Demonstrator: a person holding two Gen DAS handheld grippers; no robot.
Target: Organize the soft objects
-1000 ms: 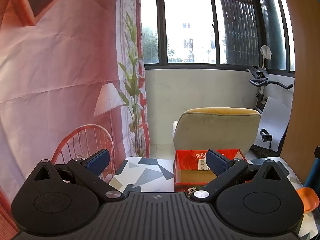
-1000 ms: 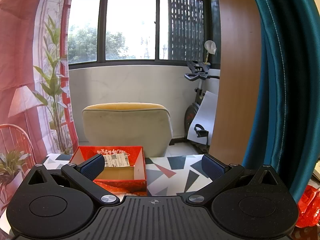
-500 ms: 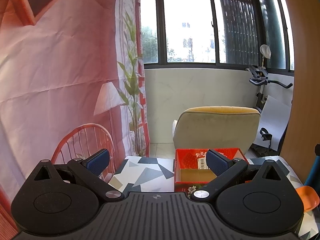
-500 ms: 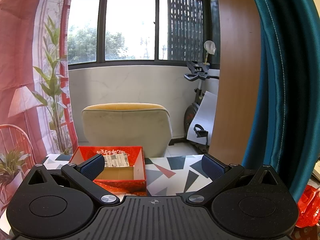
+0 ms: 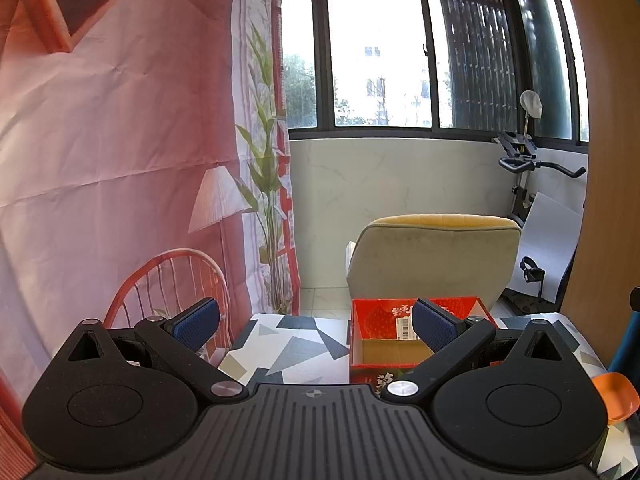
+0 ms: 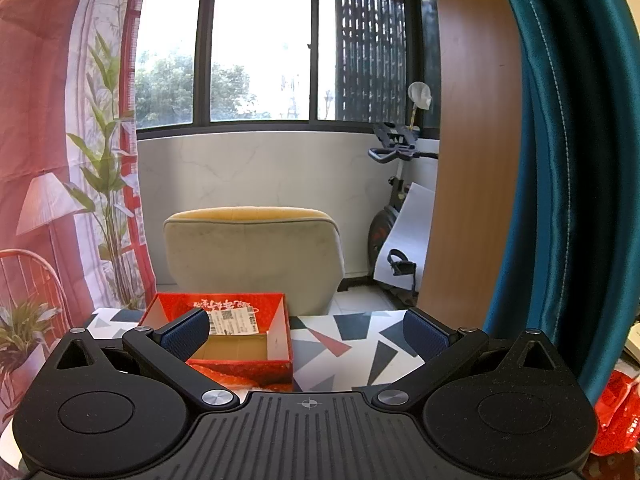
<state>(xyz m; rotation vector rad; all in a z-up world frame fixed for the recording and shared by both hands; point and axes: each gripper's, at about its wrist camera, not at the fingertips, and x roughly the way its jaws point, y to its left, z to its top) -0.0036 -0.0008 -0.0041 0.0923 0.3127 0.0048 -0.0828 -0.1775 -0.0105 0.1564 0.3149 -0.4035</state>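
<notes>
Red cardboard box sits open-topped on the counter, whose cloth has a grey, white and dark triangle pattern; a white barcode label is stuck on its inner far wall. Nothing shows inside beyond its brown floor. Both tools hang above the counter's near side with jaws spread wide and nothing between them: the left hand-held gripper and the right hand-held gripper. An orange soft piece lies at the counter's right edge. A beige chair stands behind the counter.
</notes>
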